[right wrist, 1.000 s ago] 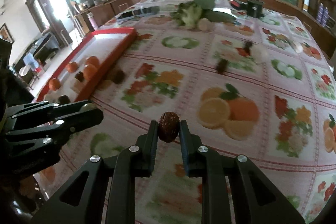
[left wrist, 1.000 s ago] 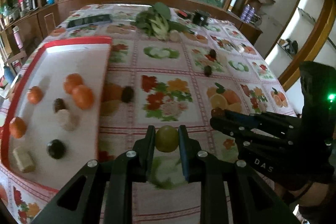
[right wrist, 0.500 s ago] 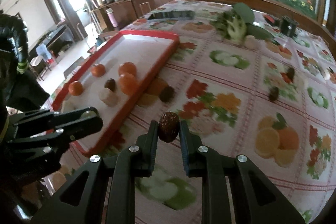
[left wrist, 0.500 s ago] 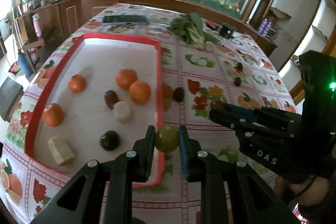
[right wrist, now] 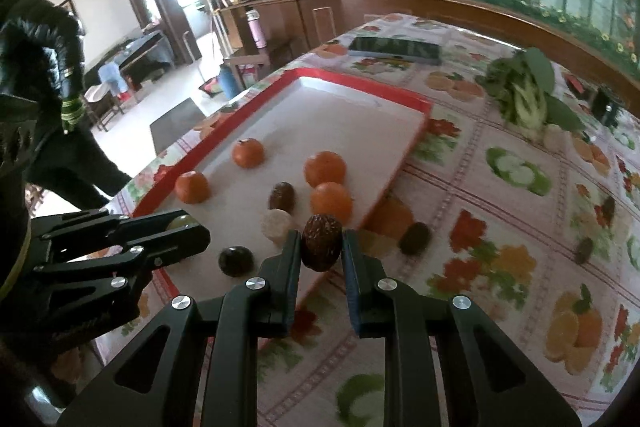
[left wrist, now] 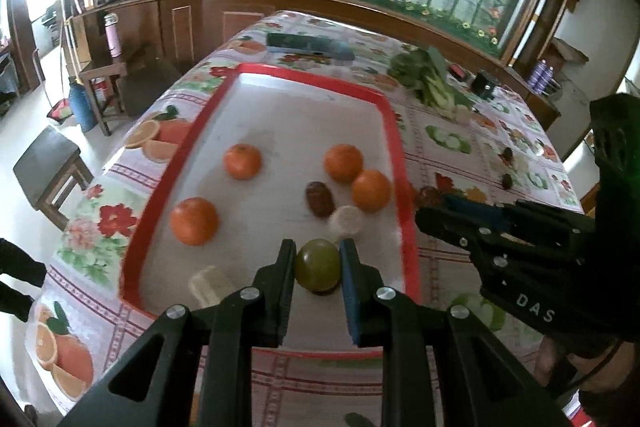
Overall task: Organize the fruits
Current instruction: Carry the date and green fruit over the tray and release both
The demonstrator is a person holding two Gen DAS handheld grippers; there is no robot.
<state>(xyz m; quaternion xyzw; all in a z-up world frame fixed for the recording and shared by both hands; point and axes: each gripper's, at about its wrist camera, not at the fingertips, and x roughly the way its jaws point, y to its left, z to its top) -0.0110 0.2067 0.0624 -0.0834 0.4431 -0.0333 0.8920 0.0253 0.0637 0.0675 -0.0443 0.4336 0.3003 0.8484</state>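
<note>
My left gripper (left wrist: 318, 267) is shut on a round green fruit (left wrist: 317, 264) and hangs over the near part of the red-rimmed white tray (left wrist: 407, 227). A wrinkled brown date (right wrist: 322, 241) is pinched in my right gripper (right wrist: 322, 247), just over the tray's (right wrist: 416, 115) near right rim. On the tray lie several oranges (left wrist: 242, 161), a brown date (left wrist: 319, 199), a pale round piece (left wrist: 346, 221), a pale block (left wrist: 208, 285) and a dark round fruit (right wrist: 236, 260). The right gripper (left wrist: 428, 203) shows at the right of the left wrist view; the left gripper (right wrist: 188, 225) shows at the left of the right wrist view.
A dark date (right wrist: 415, 237) and an orange piece (right wrist: 390, 217) lie on the fruit-print tablecloth just right of the tray. Two more dates (right wrist: 584, 250) lie further right. Leafy greens (right wrist: 520, 91) and a phone (right wrist: 394, 47) sit at the back. The table's left edge drops to stools (left wrist: 44, 171).
Both grippers have travelled left across the table with their fruit still held. The tray has come from the left side to directly under the left gripper and under the right gripper's tips.
</note>
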